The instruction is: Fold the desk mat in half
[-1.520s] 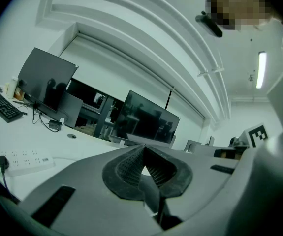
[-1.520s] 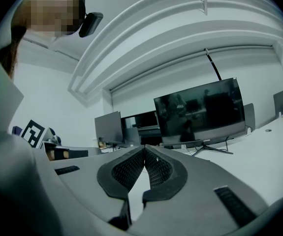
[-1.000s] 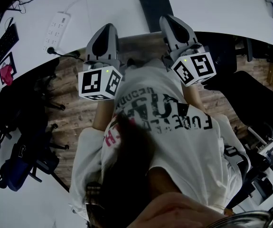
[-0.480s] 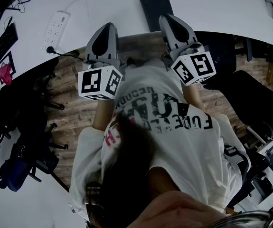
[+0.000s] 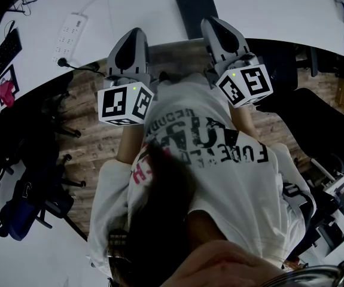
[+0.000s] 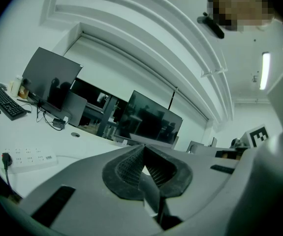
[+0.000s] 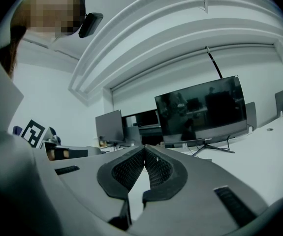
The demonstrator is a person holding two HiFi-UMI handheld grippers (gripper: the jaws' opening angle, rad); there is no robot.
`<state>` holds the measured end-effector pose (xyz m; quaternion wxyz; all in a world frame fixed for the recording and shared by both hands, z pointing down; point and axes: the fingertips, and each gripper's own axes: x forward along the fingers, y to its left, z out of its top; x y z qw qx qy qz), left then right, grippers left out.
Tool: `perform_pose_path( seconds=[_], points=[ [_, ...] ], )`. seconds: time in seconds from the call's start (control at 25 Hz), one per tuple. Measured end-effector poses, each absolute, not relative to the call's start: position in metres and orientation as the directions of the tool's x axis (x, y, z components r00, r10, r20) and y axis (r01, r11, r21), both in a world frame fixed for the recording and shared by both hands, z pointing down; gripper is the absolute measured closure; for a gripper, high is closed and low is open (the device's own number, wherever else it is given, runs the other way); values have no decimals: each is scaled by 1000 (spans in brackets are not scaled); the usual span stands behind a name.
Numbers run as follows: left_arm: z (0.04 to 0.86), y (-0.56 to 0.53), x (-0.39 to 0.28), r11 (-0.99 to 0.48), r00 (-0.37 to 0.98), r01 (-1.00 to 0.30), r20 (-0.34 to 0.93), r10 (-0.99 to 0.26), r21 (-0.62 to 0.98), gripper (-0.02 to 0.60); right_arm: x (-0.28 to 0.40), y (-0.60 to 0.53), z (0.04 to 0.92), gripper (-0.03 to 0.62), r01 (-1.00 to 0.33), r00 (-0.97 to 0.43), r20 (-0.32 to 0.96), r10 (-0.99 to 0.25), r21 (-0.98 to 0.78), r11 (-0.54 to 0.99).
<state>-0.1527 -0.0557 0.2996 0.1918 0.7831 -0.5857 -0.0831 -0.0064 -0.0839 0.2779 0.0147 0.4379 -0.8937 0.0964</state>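
Head view: our left gripper (image 5: 131,37) and right gripper (image 5: 215,26) sit at the white desk (image 5: 130,5) edge, the desk mat (image 5: 195,9) lying flat just beyond the right one. Left gripper view: pads (image 6: 129,167) together, empty. Right gripper view: pads (image 7: 130,170) touching too, nothing between.

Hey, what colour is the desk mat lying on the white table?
Plain black, with no pattern. The desk mat shows best in the head view.

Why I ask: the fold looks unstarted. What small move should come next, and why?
Probably open both claws and ease them forward to the near edge of the desk mat. The left claw and right claw are shut and empty, and the mat lies flat, unfolded, on the white desk.
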Motion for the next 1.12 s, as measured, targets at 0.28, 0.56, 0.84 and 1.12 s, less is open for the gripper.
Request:
perform_pose_path(
  seconds=[0.28,0.56,0.84,1.12],
  points=[
    [300,-57,-146,-252,312,-882,94,-945,398,578,0,-84,279,594,-792,-608,109,-787,-161,589],
    [299,-59,-140,-258,319,-880,95,-943,398,578,8,-86,281,594,-798,-600,114,-792,-164,580],
    [301,-65,-133,-267,333,-877,106,-937,400,578,14,-92,281,594,-799,-598,111,-794,-165,579],
    [306,-67,-122,-291,368,-868,127,-921,402,578,30,-96,281,594,-828,-556,114,-823,-166,536]
  ],
)
